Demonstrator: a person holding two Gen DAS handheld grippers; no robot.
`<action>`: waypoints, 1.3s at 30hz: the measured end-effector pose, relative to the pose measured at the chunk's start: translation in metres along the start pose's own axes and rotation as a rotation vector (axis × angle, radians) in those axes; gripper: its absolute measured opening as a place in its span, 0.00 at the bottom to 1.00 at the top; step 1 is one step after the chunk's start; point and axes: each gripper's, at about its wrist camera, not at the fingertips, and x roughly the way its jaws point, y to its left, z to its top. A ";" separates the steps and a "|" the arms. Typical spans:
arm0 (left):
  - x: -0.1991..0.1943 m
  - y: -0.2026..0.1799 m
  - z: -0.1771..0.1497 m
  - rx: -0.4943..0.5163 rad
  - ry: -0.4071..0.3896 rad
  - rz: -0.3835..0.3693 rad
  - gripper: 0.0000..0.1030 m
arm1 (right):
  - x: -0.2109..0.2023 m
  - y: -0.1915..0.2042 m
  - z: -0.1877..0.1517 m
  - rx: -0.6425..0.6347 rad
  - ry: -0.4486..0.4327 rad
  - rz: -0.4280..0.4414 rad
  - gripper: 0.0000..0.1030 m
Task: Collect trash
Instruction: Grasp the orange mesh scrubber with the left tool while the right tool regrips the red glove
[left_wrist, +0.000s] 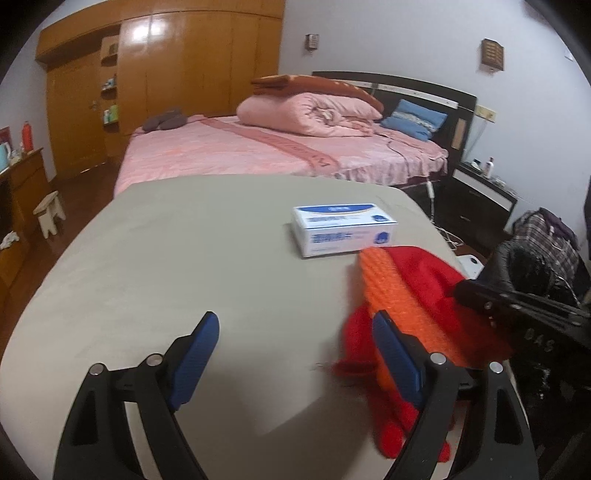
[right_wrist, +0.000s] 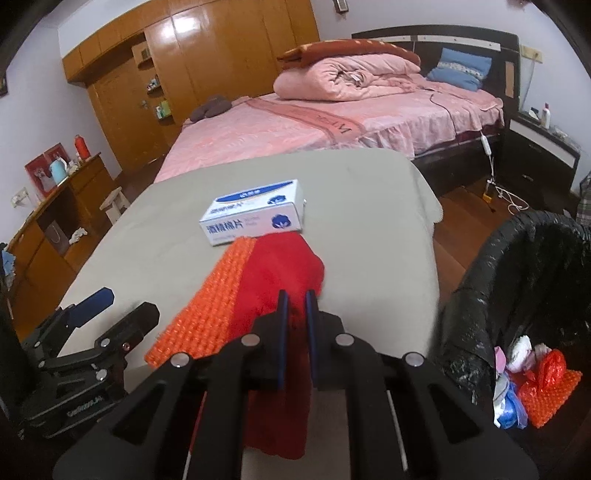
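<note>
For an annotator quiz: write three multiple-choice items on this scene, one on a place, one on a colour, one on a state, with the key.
1. Where is the white box?
A. on the table
B. in the bin
C. on the bed

2. What colour is the cloth?
A. green
B. red
C. white

3. How is the right gripper?
A. wide open, empty
B. shut on the box
C. shut on the cloth

Key:
1 A, it sits on the table, behind the cloth.
2 B, it is red, beside the orange bubble wrap.
3 C, its fingers pinch the red fabric.
</note>
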 end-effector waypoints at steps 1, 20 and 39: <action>0.000 -0.003 0.000 0.003 0.002 -0.010 0.81 | 0.000 -0.001 -0.001 0.003 0.002 0.000 0.09; 0.011 -0.028 -0.007 0.019 0.085 -0.215 0.14 | 0.001 -0.002 -0.004 0.002 0.008 0.002 0.09; -0.003 0.042 0.002 -0.061 0.004 0.029 0.05 | -0.002 -0.004 -0.008 -0.010 0.005 -0.022 0.12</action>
